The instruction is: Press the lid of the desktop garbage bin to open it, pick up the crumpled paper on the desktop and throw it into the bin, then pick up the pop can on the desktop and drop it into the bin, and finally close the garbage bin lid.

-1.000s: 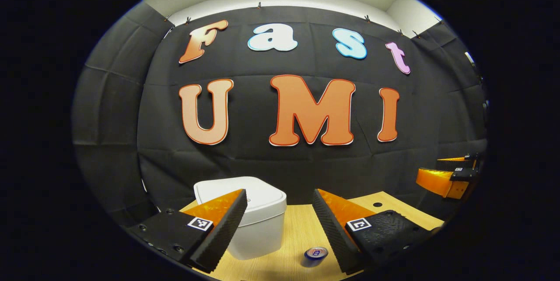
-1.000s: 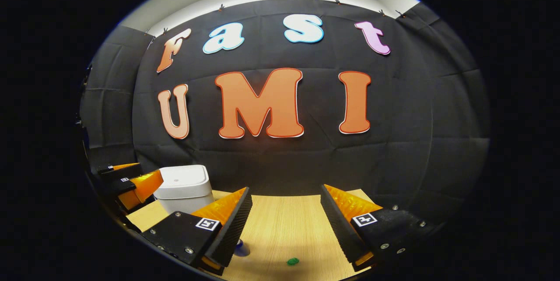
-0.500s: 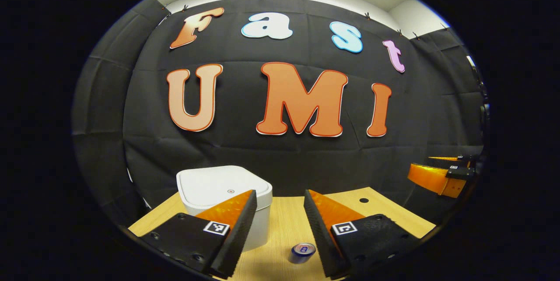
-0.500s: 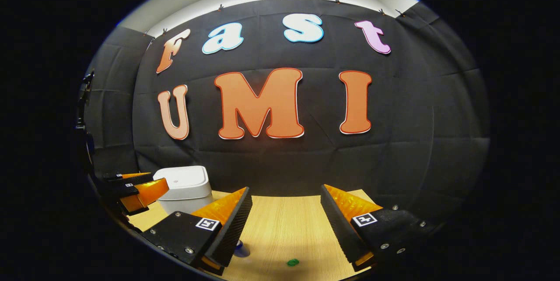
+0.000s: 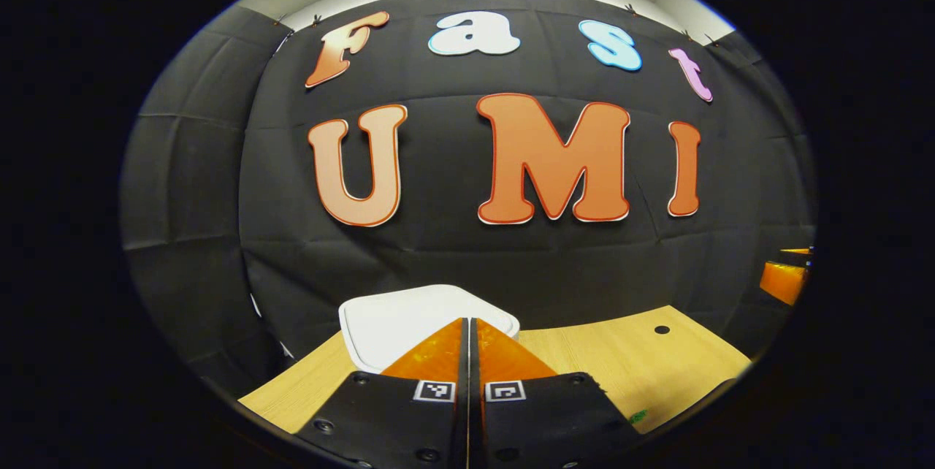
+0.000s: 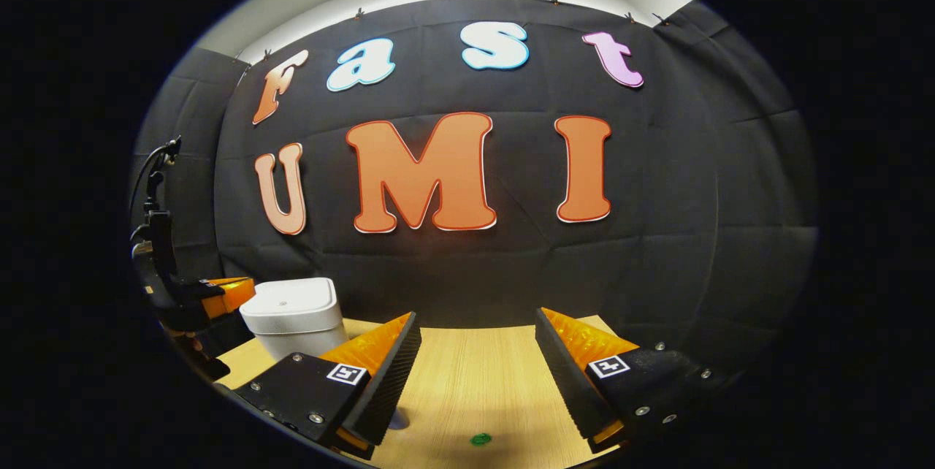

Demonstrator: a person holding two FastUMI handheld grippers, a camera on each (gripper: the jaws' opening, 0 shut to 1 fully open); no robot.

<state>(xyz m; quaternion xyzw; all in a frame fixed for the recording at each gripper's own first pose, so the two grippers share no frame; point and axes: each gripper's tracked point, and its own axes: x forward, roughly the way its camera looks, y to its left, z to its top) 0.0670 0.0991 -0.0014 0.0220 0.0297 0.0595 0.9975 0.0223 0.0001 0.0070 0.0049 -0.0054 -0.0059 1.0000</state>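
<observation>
The white garbage bin [image 5: 394,317] stands on the wooden table with its lid down. My left gripper [image 5: 469,321] is shut with nothing between its fingers, and its tips are in front of the lid's near edge. In the right gripper view the bin [image 6: 292,312] is at the left, with the left gripper [image 6: 228,294] just beside it. My right gripper [image 6: 476,321] hangs open over the table, holding nothing. A small green crumpled piece [image 6: 480,439] lies below it. The pop can [image 6: 398,421] is mostly hidden behind the right gripper's left finger.
The light wooden table [image 5: 628,359] has a small round hole [image 5: 662,329] near its far right. The green piece [image 5: 637,416] lies by the left gripper's right side. The right gripper [image 5: 785,280] shows at the far right edge. Black cloth walls close the booth behind.
The left gripper's fingers have closed from wide open to shut, and it has moved towards the bin lid. The right gripper has barely moved and stays open.
</observation>
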